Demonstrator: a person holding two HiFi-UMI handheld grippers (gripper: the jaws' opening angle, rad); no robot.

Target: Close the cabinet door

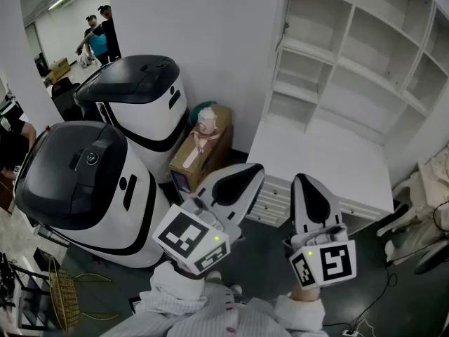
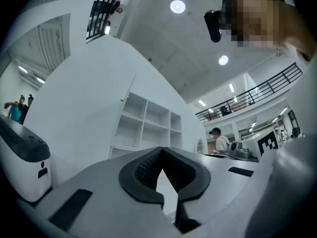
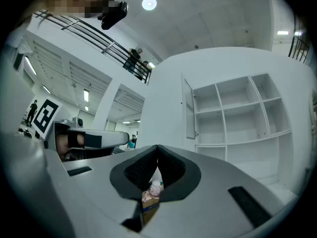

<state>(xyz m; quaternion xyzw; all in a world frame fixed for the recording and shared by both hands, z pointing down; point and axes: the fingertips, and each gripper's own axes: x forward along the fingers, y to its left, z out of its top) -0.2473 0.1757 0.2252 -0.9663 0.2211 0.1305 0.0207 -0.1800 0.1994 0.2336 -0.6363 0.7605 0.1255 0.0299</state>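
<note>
A white cabinet of open shelves stands at the upper right above a white counter. Its narrow door stands open at the shelves' left edge, seen almost edge-on; the right gripper view shows the door swung out beside the shelves. The left gripper view has the shelves ahead. My left gripper and right gripper are held low in front of the counter, well short of the door. Both point up toward the cabinet. Both are shut with nothing between the fingers.
Two big white-and-black machines fill the left side. A cardboard box with a small item on top stands between them and the drawers under the counter. People stand far back left. A chair is at the right.
</note>
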